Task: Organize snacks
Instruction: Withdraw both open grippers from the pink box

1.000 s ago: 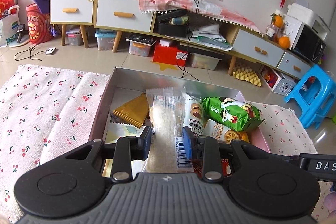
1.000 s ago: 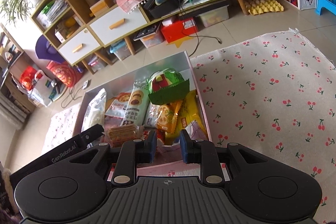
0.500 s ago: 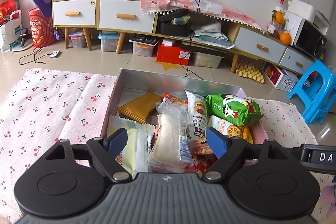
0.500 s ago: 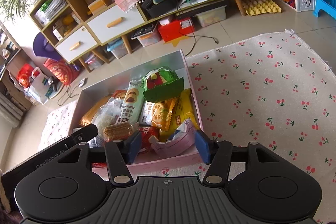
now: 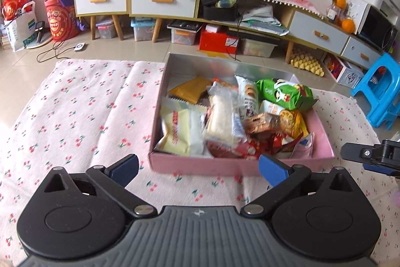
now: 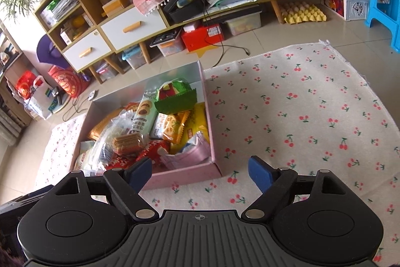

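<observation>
A pink box (image 5: 240, 163) (image 6: 185, 175) with silver inner walls sits on the cherry-print cloth, packed with several snack packets. Among them are a clear-wrapped white bread packet (image 5: 221, 116), a green bag (image 5: 285, 93) (image 6: 175, 95), a pale yellow packet (image 5: 181, 129) and a pink pouch (image 6: 186, 154) at the near right corner. My left gripper (image 5: 198, 168) hangs just in front of the box's near wall, its jaws opening wide with nothing between them. Near the box's front right corner, my right gripper (image 6: 200, 170) has its jaws opening too, and they hold nothing.
The cherry-print cloth (image 5: 75, 116) (image 6: 300, 116) spreads on both sides of the box over a tiled floor. A long low cabinet (image 5: 160, 1) with drawers lines the back wall, storage bins under it. A blue plastic stool (image 5: 380, 89) stands at the right.
The left gripper let go of the clear bread packet, which now lies in the box. The right gripper also opened from shut. Both pulled back from the box.
</observation>
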A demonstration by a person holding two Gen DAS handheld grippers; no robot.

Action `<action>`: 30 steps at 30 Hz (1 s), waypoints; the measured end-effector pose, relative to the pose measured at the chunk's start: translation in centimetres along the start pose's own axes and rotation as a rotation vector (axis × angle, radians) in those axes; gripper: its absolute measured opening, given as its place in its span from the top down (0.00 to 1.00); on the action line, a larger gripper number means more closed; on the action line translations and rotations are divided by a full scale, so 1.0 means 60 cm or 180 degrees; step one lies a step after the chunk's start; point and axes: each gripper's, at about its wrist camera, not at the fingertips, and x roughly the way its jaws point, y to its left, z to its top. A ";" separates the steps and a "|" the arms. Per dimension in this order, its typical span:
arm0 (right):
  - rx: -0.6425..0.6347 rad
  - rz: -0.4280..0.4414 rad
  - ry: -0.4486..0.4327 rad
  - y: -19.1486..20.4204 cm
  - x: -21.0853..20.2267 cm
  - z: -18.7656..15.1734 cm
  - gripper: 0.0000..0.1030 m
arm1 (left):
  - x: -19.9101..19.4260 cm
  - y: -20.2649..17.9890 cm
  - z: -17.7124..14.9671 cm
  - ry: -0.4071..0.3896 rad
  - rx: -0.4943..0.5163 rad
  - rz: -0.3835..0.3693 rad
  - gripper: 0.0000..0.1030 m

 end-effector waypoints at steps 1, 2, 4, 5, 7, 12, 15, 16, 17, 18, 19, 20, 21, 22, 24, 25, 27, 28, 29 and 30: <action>-0.0013 -0.0015 0.0002 -0.002 -0.004 -0.003 0.14 | -0.003 0.002 -0.003 0.0019 0.0009 0.0022 0.01; -0.0019 -0.0031 -0.0001 -0.004 -0.009 -0.007 0.11 | -0.006 0.004 -0.005 0.0041 0.0021 0.0046 0.01; -0.0028 -0.0058 -0.0002 -0.007 -0.018 -0.015 0.10 | -0.010 0.007 -0.012 0.0116 0.0051 0.0138 0.01; -0.0035 -0.0073 -0.0004 -0.008 -0.023 -0.019 0.10 | -0.013 0.008 -0.017 0.0142 0.0067 0.0172 0.01; -0.0044 -0.0112 -0.0031 -0.006 -0.034 -0.028 0.10 | -0.020 0.011 -0.026 0.0200 0.0084 0.0224 0.01; -0.0132 -0.0103 -0.0019 0.014 -0.056 -0.055 0.10 | -0.038 0.014 -0.047 0.0284 0.0100 0.0253 0.01; -0.0191 -0.0092 -0.0022 0.031 -0.068 -0.074 0.09 | -0.052 0.011 -0.060 0.0306 0.0135 0.0284 0.01; -0.0192 -0.0104 -0.0037 0.036 -0.073 -0.081 0.09 | -0.055 0.009 -0.063 0.0315 0.0149 0.0292 0.01; -0.0189 -0.0112 -0.0037 0.041 -0.075 -0.087 0.09 | -0.057 0.007 -0.067 0.0330 0.0162 0.0299 0.01; -0.0186 -0.0113 -0.0028 0.045 -0.077 -0.093 0.08 | -0.061 0.006 -0.070 0.0349 0.0167 0.0309 0.01; -0.0183 -0.0116 -0.0016 0.049 -0.079 -0.098 0.08 | -0.064 0.005 -0.073 0.0359 0.0164 0.0313 0.01; -0.0175 -0.0131 -0.0013 0.053 -0.081 -0.103 0.08 | -0.066 0.004 -0.075 0.0362 0.0158 0.0317 0.01; -0.0178 -0.0149 -0.0014 0.057 -0.084 -0.107 0.08 | -0.070 0.004 -0.078 0.0363 0.0153 0.0329 0.01; -0.0192 -0.0167 -0.0020 0.060 -0.085 -0.110 0.08 | -0.072 0.003 -0.080 0.0358 0.0156 0.0344 0.01; -0.0251 -0.0204 -0.0041 0.067 -0.087 -0.115 0.08 | -0.078 0.001 -0.084 0.0331 0.0177 0.0376 0.01; -0.0287 -0.0228 -0.0047 0.070 -0.088 -0.116 0.08 | -0.079 0.000 -0.085 0.0318 0.0184 0.0394 0.01; -0.0346 -0.0274 -0.0059 0.076 -0.087 -0.118 0.07 | -0.083 -0.001 -0.087 0.0287 0.0185 0.0418 0.01; -0.0368 -0.0297 -0.0059 0.078 -0.087 -0.120 0.07 | -0.085 -0.001 -0.088 0.0272 0.0188 0.0429 0.01; -0.0384 -0.0308 -0.0051 0.080 -0.086 -0.120 0.06 | -0.086 -0.002 -0.088 0.0260 0.0195 0.0442 0.01; -0.0397 -0.0315 -0.0039 0.081 -0.084 -0.121 0.06 | -0.088 -0.002 -0.089 0.0244 0.0202 0.0458 0.01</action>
